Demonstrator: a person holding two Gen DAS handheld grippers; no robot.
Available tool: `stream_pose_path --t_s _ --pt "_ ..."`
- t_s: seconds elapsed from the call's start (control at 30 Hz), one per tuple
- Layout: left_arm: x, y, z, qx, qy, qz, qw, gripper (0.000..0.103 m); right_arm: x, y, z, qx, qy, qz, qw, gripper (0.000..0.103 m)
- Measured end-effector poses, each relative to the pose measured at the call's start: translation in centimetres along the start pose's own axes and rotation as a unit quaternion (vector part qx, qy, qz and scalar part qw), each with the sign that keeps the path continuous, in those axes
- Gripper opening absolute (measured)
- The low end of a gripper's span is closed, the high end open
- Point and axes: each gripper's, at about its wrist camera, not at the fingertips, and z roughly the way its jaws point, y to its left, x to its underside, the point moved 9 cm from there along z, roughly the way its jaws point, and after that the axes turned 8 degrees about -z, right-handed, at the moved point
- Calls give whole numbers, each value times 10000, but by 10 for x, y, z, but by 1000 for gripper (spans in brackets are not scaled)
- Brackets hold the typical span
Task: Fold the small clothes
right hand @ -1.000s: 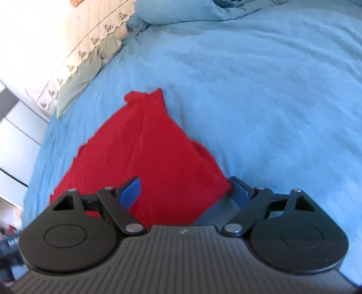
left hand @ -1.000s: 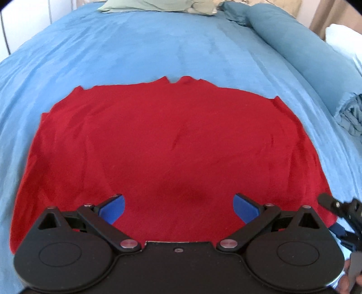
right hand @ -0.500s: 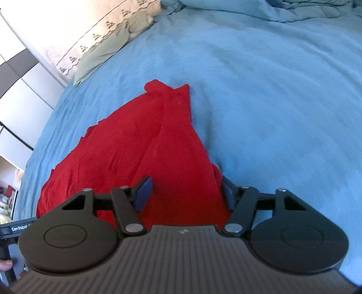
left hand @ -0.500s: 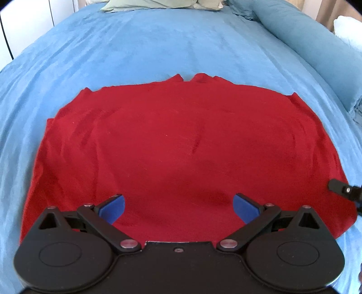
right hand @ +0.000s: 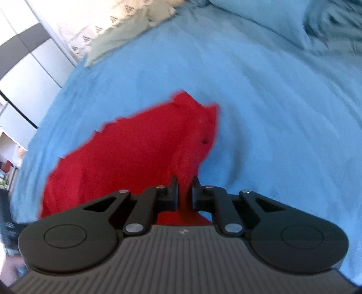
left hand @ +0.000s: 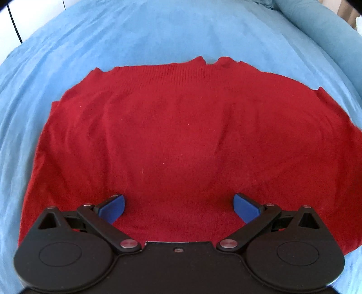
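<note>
A red knitted garment (left hand: 181,135) lies spread flat on the blue bed cover (left hand: 158,34). My left gripper (left hand: 178,203) hovers over its near edge, open, with blue pads wide apart and only flat cloth beneath them. In the right wrist view the garment (right hand: 135,158) rises in a ridge toward my right gripper (right hand: 185,185). Its jaws are closing, and a corner of the red cloth is pinched between the pads and lifted off the cover (right hand: 271,113).
A pale green pillow (right hand: 126,38) lies at the head of the bed. A blue bolster (left hand: 316,29) runs along the far right side, and a blue pillow (right hand: 260,20) sits beyond the garment. Wardrobe doors (right hand: 22,67) stand past the bed's left edge.
The right gripper has closed from wide open onto the garment's corner, rolled, and lifted it. The left gripper has sunk closer to the garment and stays open.
</note>
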Motion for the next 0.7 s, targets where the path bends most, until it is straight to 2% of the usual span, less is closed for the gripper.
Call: stream_pose_path --t_s 0.07,0.17,0.3,0.37,0.47,0.6,0.7 --pt "-6 6 -9 34 -22 -56 10000 103 -19 33 -9 -166 -116 -144 9997 25" --pt "-18 32 -36 24 -271 -126 9996 103 -41 94 -13 -605 -241 -424 9970 25" --pt "-24 91 -71 -170 -449 -167 9987 103 -47 203 -9 -1441 -220 -1196 9821 25" --pt "-20 126 -82 -329 -477 -256 9980 103 -30 256 2 -1811 -70 -1685 9689 25" --pt "-3 174 -88 -465 -441 -523 9966 103 13 307 35 -2183 350 -2128 9517 24" --pt "26 220 -81 -604 -284 -886 9938 103 69 328 89 -2096 903 -2429 9428 24" --pt "39 235 -80 -558 -294 -1088 9921 103 86 329 99 -2020 986 -2536 9408 24"
